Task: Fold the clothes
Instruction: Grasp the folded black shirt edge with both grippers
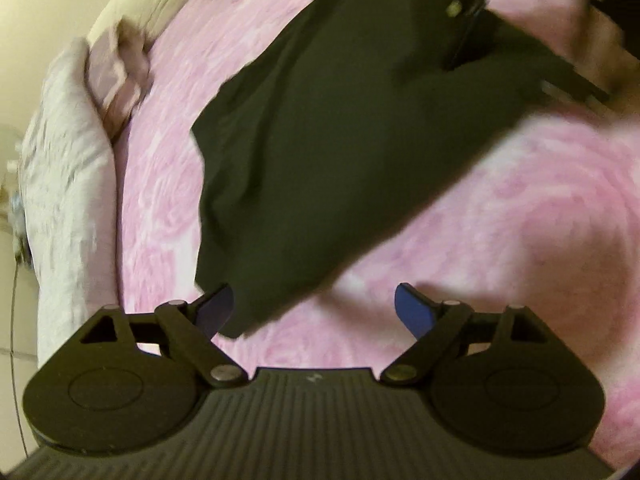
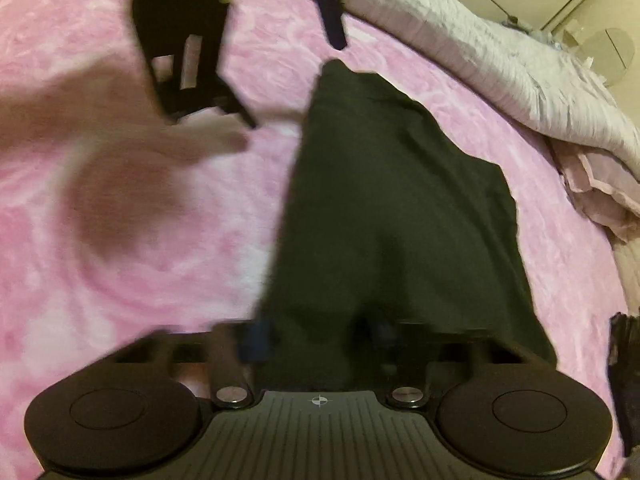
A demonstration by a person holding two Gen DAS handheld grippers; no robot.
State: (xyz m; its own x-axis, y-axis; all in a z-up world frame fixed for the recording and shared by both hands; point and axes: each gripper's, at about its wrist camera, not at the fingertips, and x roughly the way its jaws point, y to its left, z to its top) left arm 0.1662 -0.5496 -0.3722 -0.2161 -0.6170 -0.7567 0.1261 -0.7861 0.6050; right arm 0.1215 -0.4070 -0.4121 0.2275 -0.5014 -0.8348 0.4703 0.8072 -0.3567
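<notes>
- Left gripper [image 1: 314,310]: jaws spread wide, blue pads [image 1: 414,312] well apart, holding nothing; the near corner of the dark garment [image 1: 340,140] lies between and just beyond the fingers, touching neither as far as can be seen.
- Right gripper [image 2: 320,340]: fingers drawn in around the near edge of the dark garment [image 2: 400,220], apparently clamped on it; motion blur prevents certainty about how tightly.
- Dark garment: spread across the pink patterned blanket [image 1: 520,220], one end lifted at the right gripper, the other trailing toward the far side in the right wrist view.
- Surroundings: a pale crumpled quilt [image 2: 500,72] along the far right of the bed; a folded pinkish cloth [image 2: 592,188] beside it.
- Step in hand (judgement): positioning and spreading the garment ahead of a fold, one edge secured and the opposite corner not yet taken.
- Next move (judgement): the left gripper should advance onto the free corner and close, so both ends can be raised evenly; a one-sided pull risks bunching the fabric.
</notes>
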